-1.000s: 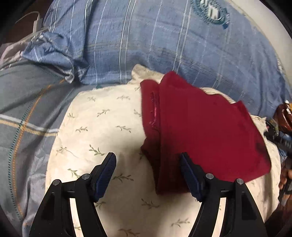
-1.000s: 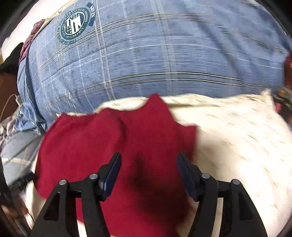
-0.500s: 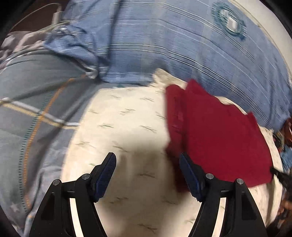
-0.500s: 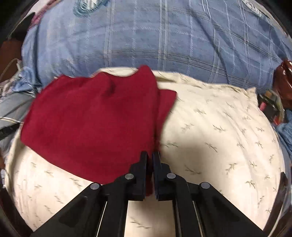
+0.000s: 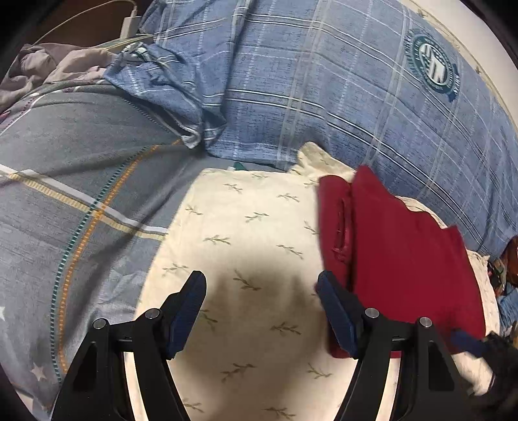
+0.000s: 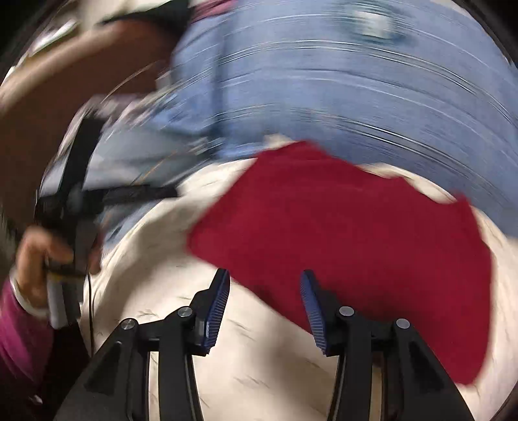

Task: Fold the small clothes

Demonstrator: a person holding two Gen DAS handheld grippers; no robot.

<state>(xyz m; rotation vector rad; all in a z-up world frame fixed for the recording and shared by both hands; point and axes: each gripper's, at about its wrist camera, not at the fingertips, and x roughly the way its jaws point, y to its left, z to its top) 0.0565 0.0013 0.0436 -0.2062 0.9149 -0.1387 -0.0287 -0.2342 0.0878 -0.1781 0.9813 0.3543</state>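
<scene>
A dark red garment (image 5: 401, 256) lies folded on a cream pillow with a leaf print (image 5: 246, 246). My left gripper (image 5: 260, 285) hangs open over the bare pillow, its right finger at the garment's left edge, nothing between the pads. In the blurred right wrist view the red garment (image 6: 356, 233) spreads across the cream pillow (image 6: 155, 285). My right gripper (image 6: 264, 285) stands over the garment's near edge. Its jaws are opening and nothing is pinched between them. The right gripper's blue tip (image 5: 466, 341) shows at the lower right of the left wrist view.
A blue plaid quilt with a round emblem (image 5: 356, 81) lies behind the pillow, a grey striped sheet (image 5: 64, 194) to its left. A white charger and cable (image 5: 129, 26) sit at the far top left. A person's hand in a magenta sleeve (image 6: 35, 262) holds the left gripper's handle.
My right gripper closed on the garment's near edge, then let go and swung quickly sideways, jaws parting. My left gripper drifted left off the garment, staying open.
</scene>
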